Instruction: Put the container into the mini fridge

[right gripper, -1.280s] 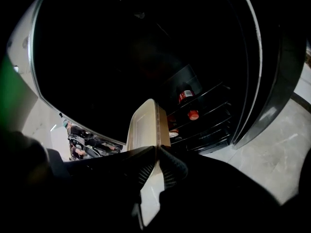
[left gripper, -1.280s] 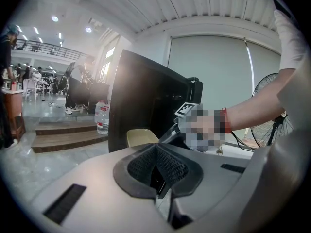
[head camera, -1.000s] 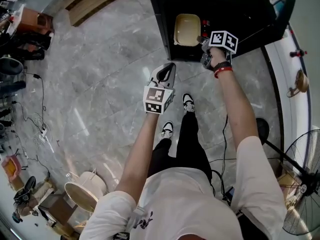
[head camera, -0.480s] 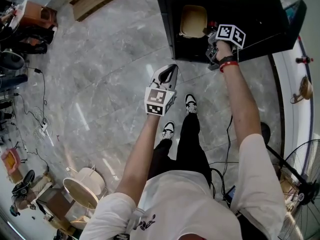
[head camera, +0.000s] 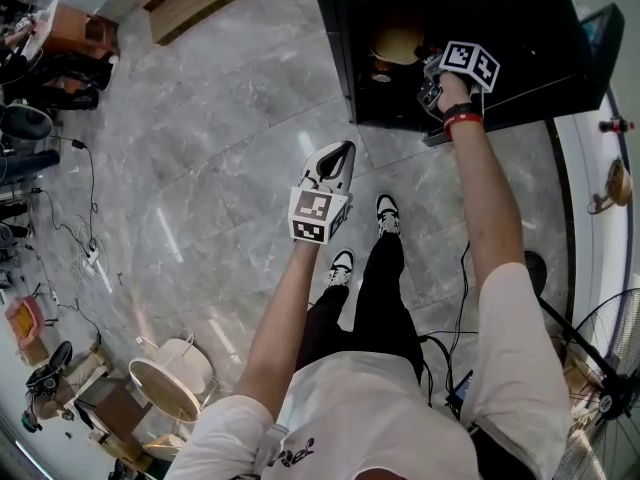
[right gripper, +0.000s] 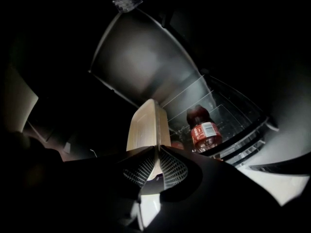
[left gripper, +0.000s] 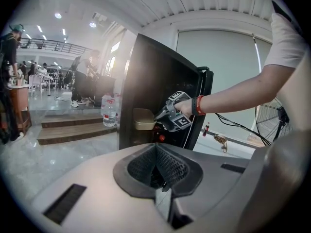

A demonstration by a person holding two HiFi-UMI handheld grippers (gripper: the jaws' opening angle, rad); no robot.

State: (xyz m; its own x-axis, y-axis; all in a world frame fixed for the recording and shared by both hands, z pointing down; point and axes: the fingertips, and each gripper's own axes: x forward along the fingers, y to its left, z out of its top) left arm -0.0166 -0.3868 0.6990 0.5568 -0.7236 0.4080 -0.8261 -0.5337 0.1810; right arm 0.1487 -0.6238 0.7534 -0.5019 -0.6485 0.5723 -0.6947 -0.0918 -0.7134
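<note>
Container, a beige lidded box, is sitting clamped at one end between the fingers of the right gripper, which are pressing on the seam where lid meets base. It is hanging in the open mouth of the mini fridge, partly inside and not resting on anything. It is probably handling as a light, thin-walled thing that flexes under a squeeze, so the rim looks like the stiffest place to hold, and holding it by one end is likely making it sag or twist. Its lid is hiding whatever it carries. Inside the fridge a dark bottle with a red label is standing on the wire shelf, just beside the box. The left gripper is hanging over the marble floor, well apart, fingers together on nothing.
</note>
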